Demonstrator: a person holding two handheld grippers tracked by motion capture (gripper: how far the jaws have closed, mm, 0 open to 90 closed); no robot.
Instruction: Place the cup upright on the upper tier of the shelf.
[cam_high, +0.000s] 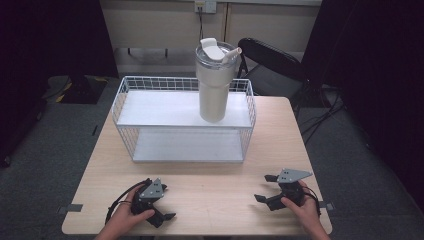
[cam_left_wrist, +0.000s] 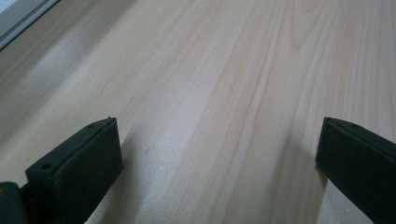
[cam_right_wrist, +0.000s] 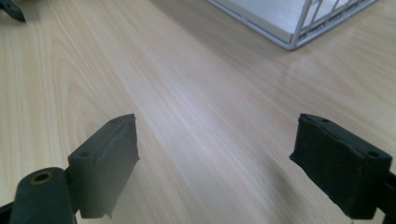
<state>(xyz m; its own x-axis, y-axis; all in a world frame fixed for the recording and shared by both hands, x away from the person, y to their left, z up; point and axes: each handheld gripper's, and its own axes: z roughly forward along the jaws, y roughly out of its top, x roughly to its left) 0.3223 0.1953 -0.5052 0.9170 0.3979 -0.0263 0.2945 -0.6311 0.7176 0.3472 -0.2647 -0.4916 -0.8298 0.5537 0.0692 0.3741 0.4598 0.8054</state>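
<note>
Cream tumbler (cam_high: 215, 82) stood on the rack (cam_high: 185, 112); both tongs, left (cam_high: 159, 208) and right (cam_high: 266, 188), gaped empty at the bench (cam_high: 210, 192) edge. Best grip: low on its narrow base, squarely.

The right tool (cam_right_wrist: 215, 154), jaws wide apart, faces bare table (cam_right_wrist: 187, 93) near the wire rack (cam_right_wrist: 299, 32).

I count one tumbler (cam_high: 215, 82), cream with a lidded top, and one white wire rack (cam_high: 125, 131) with two shelves. I hold two grippers, my left gripper (cam_high: 165, 207) and my right gripper (cam_high: 264, 188), on one wooden table (cam_high: 220, 195).
</note>
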